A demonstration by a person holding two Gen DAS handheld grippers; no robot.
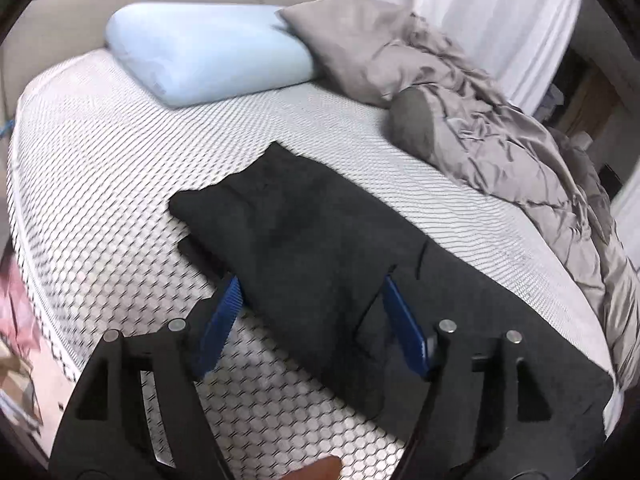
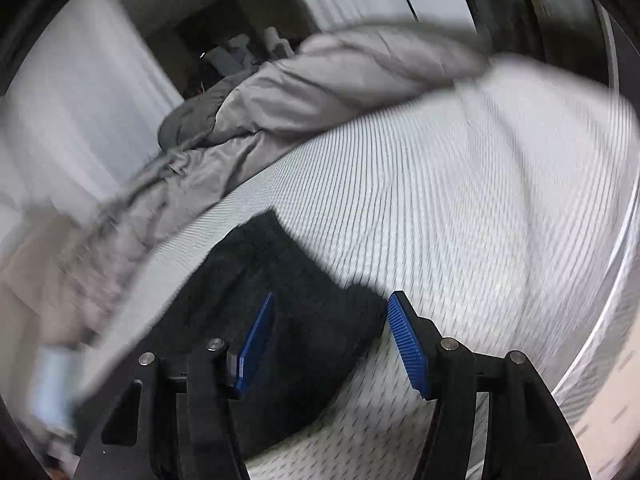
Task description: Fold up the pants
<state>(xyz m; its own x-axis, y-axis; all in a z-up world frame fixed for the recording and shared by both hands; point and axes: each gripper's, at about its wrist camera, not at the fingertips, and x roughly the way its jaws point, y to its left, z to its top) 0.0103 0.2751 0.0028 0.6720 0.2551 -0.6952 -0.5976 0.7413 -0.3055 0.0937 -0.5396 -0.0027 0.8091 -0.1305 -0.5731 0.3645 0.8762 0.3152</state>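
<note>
Dark charcoal pants (image 1: 320, 248) lie on the white patterned mattress (image 1: 100, 200), with one part folded over the rest and a corner pointing toward the pillows. My left gripper (image 1: 310, 286) is open and empty, its blue pads (image 1: 224, 312) straddling the near edge of the folded part. In the blurred right wrist view the pants (image 2: 288, 280) lie at lower centre. My right gripper (image 2: 332, 304) is open and empty just above their end, one pad (image 2: 408, 340) over the mattress (image 2: 460, 200).
A light blue pillow (image 1: 208, 56) and a grey pillow (image 1: 352, 44) lie at the head of the bed. A rumpled grey duvet (image 1: 520, 152) runs along the far side and also shows in the right wrist view (image 2: 300, 92). White curtains (image 1: 500, 8) hang behind.
</note>
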